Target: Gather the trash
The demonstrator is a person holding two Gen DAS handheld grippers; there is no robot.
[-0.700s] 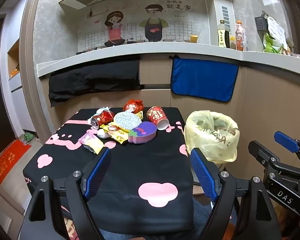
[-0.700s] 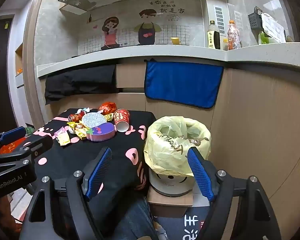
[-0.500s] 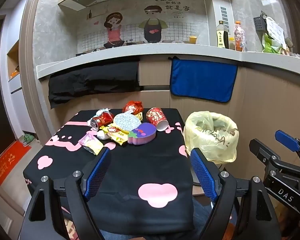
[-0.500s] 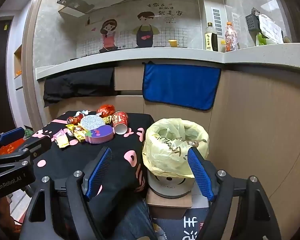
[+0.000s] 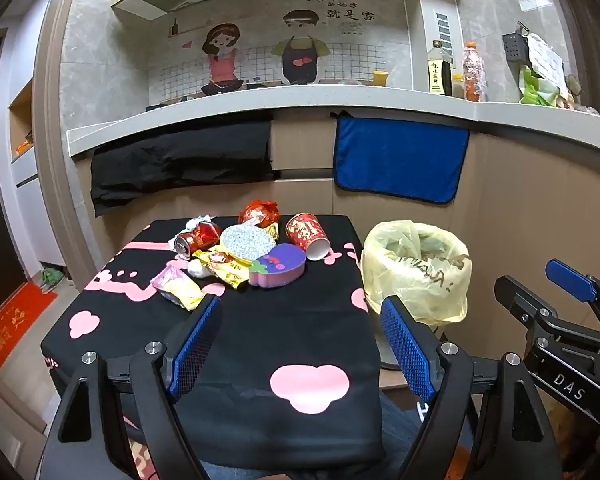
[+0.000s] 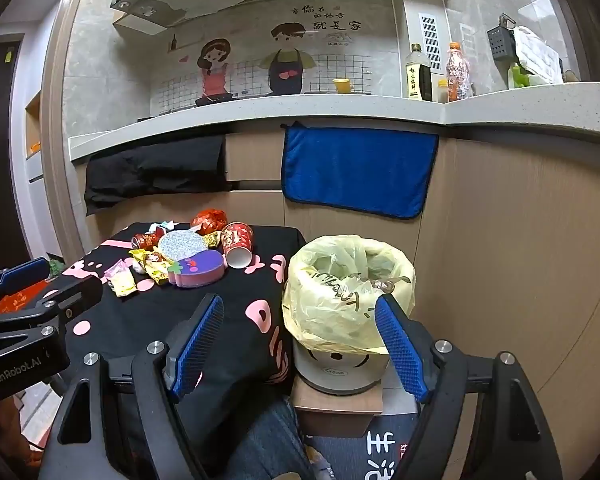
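I hold left gripper (image 5: pixel 300 344) and right gripper (image 6: pixel 300 344) near table edge, both spread wide, empty. Trash pile (image 5: pixel 244 252) sits far-centre on table (image 5: pixel 308 320); lined bin (image 6: pixel 348 284) waits right, within easy drop reach.

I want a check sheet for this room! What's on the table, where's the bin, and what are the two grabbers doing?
Surface: table under a black cloth with pink shapes.
Job's things: trash pile at the far end: red cup on its side, soda can, purple box, wrappers. Bin with yellow bag stands beside the table, off its right edge.
Clutter: nothing seen.
Grippers: left gripper and right gripper open, empty.
Cables: nothing seen.
Surroundings: blue towel, black cloth hanging under a counter; bottles on it.
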